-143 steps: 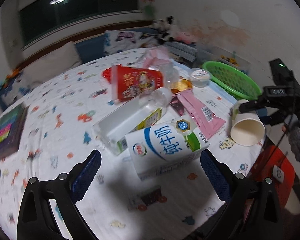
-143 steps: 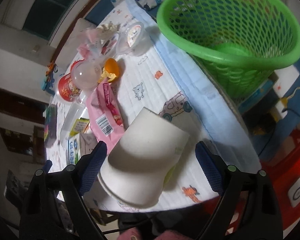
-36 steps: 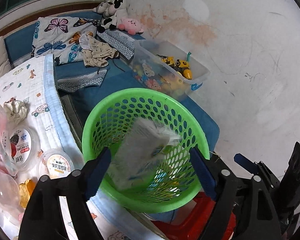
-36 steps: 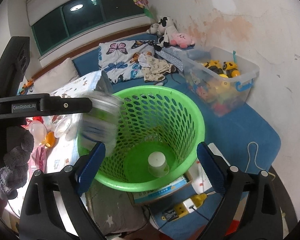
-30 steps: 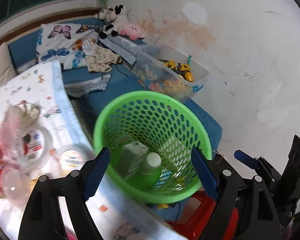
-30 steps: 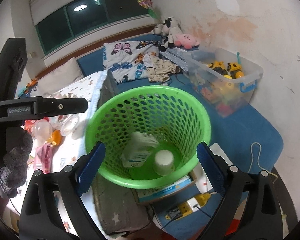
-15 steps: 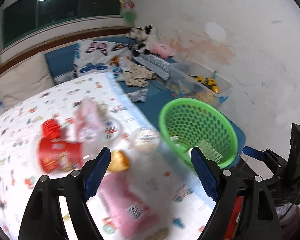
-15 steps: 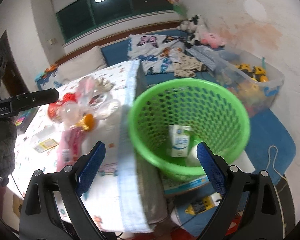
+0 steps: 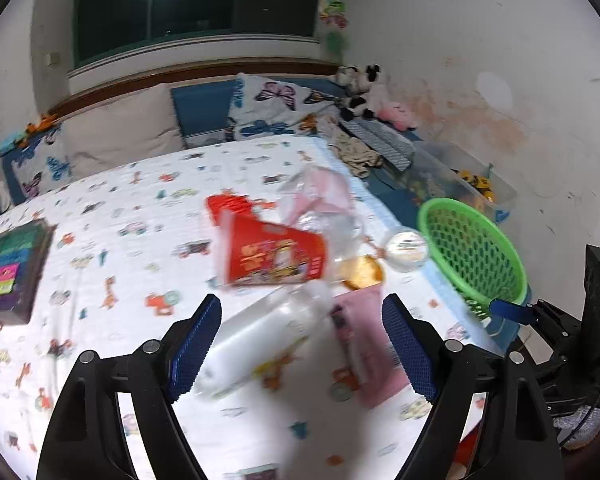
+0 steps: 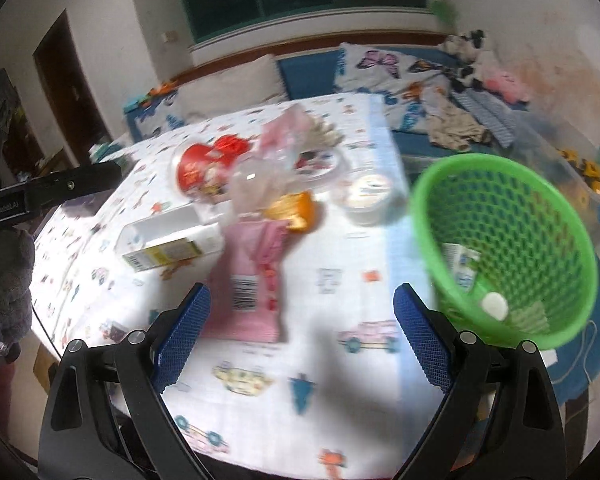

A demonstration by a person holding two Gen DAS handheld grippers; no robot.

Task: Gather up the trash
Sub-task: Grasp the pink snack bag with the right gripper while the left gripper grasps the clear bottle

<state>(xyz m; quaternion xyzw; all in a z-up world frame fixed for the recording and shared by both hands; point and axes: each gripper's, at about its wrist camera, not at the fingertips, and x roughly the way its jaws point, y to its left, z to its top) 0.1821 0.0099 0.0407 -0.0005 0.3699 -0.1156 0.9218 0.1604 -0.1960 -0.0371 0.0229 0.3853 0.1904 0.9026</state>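
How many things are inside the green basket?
2 that I can see. A milk carton leans against the wall inside the green basket, and a white paper cup lies at the bottom beside it. Something smaller could be hiding underneath.

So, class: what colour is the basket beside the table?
Bright green, with a mesh of holes: the basket shows best in the right wrist view.

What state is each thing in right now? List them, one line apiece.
Left gripper: open, empty.
Right gripper: open, empty.
Green basket: holds milk carton and paper cup.
Red cup: lying on its side.
Pink wrapper: flat on table.
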